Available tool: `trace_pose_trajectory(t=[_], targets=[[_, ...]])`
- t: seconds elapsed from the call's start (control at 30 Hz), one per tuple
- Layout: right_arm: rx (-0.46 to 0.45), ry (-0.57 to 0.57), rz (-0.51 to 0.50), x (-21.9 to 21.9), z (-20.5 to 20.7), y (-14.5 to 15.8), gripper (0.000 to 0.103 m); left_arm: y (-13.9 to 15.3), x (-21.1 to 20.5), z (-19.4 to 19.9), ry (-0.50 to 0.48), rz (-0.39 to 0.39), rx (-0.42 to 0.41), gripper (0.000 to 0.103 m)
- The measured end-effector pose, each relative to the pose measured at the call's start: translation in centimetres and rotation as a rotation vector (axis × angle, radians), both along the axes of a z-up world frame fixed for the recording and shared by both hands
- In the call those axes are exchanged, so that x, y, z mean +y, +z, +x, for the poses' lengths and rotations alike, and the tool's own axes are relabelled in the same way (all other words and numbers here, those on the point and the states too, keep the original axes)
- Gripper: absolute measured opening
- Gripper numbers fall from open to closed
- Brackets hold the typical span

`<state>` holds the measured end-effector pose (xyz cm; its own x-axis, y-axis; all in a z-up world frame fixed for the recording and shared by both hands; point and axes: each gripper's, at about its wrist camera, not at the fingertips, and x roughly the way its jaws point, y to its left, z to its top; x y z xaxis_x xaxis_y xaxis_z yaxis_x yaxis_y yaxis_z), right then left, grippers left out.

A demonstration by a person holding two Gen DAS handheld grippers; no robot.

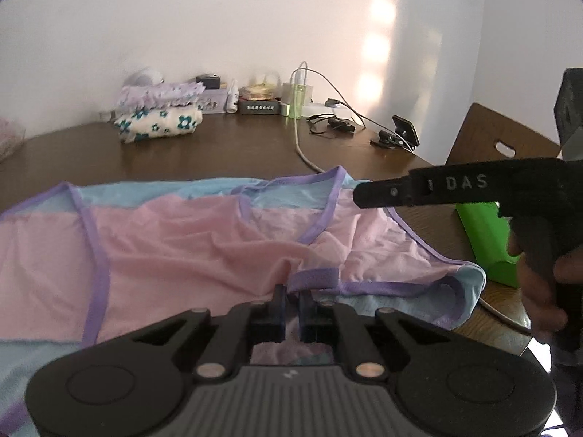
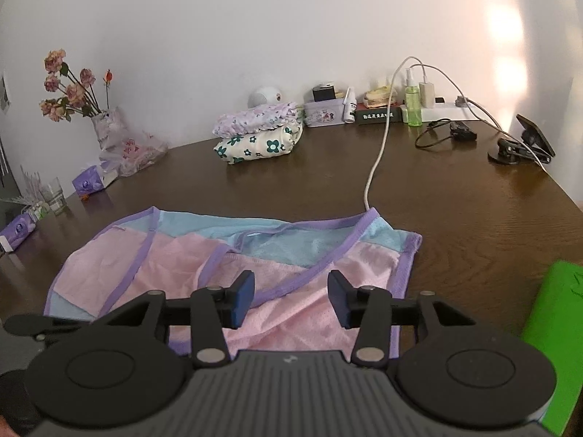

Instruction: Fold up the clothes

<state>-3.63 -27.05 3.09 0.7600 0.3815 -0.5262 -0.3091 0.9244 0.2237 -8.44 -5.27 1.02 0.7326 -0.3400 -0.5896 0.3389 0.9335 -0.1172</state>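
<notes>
On the dark tabletop a pink, blue and purple-edged garment lies partly doubled over. Low at its near edge, the left gripper has its fingers pinched onto a purple hem loop. Above the cloth hovers the right gripper, fingers spread wide and empty. A fold seems under way; the pinched hem would next need carrying across evenly.

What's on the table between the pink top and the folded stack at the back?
Mostly bare wood between the pink top and the folded stack; only the white cable runs down toward the top's far right corner. Clearest in the right wrist view.
</notes>
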Motion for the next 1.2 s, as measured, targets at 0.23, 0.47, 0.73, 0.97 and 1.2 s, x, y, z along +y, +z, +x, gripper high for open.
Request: trace_pose_trajectory(t=[0.23, 0.47, 0.73, 0.97, 1.2], targets=[[0.021, 0.092, -0.048, 2.8, 1.7, 0.1, 0.045, -0.7, 0.8, 0.0, -0.004, -0.038, -0.001, 0.006], [0.129, 0.253, 0.028, 6.4, 4.8, -1.1, 0.034, -1.2, 1.6, -0.2, -0.015, -0.094, -0.018, 0.006], [0.018, 0.184, -0.026, 7.2, 6.1, 0.7, 0.012, -1.4, 2.3, -0.1, -0.028, -0.132, -0.014, 0.005], [0.126, 0.199, -0.254, 6.0, 4.7, -0.2, 0.037, -1.5, 2.4, -0.1, -0.030, -0.152, -0.015, 0.005], [0.076, 0.189, -0.282, 7.3, 2.9, -1.5, 0.000, -1.5, 2.3, 0.0, -0.039, -0.130, -0.023, 0.005]])
